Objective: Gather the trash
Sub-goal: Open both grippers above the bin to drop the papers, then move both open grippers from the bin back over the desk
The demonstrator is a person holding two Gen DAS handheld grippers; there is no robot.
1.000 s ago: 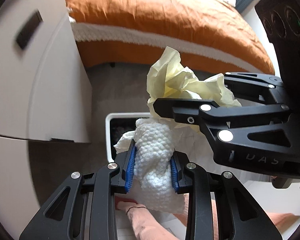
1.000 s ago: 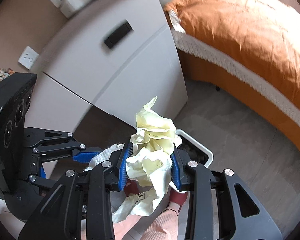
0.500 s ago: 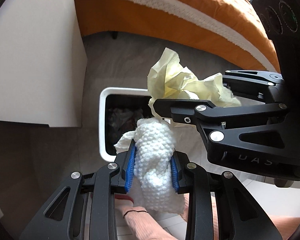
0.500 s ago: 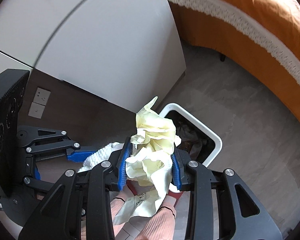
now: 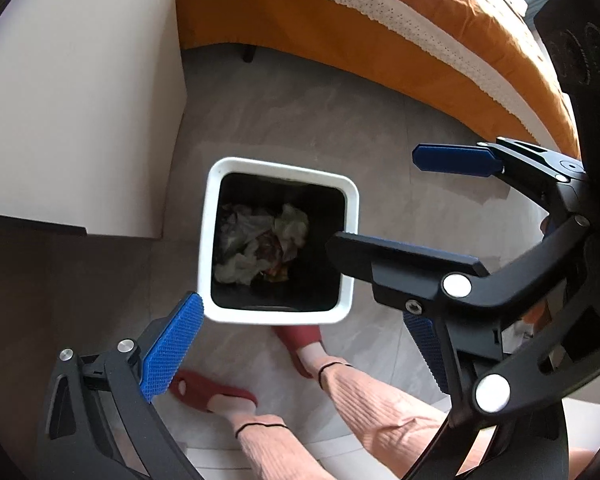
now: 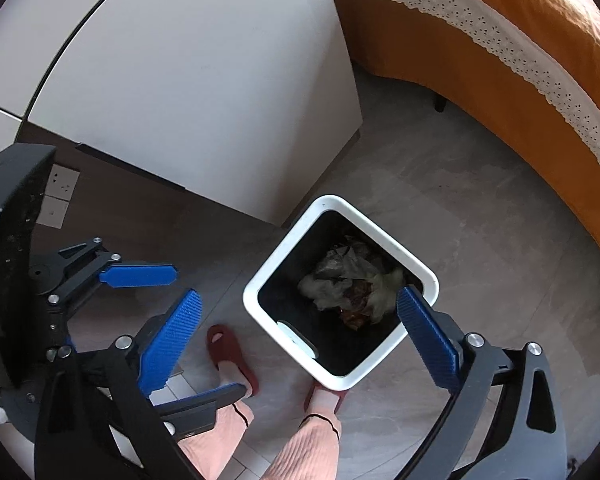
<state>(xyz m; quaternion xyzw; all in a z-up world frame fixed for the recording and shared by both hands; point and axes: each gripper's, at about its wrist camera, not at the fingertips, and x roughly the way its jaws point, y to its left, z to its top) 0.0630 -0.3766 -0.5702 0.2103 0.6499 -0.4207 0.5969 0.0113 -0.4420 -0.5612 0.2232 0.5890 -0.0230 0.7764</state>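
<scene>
A white-rimmed bin (image 5: 284,168) (image 6: 340,202) with a black inside stands on the grey floor right below both grippers. Crumpled pale trash (image 5: 260,240) (image 6: 348,280) lies at its bottom. My left gripper (image 5: 300,312) (image 6: 208,330) hangs over the bin's near edge, its jaws opening wide with nothing between the blue pads (image 5: 172,344). My right gripper (image 6: 300,292) (image 5: 374,200) hovers over the bin from the other side, its jaws also opening wide and empty. I cannot pick out single pieces among the trash.
A white cabinet (image 5: 80,120) (image 6: 200,80) stands close beside the bin. A bed with an orange cover (image 5: 380,20) (image 6: 520,60) runs along the far side. A person's feet in red slippers (image 5: 208,392) (image 6: 228,352) stand at the bin's near edge.
Both grippers sank toward the bin, then opened. The white towel has left the left pads and the yellow paper the right pads; neither is between the fingers now.
</scene>
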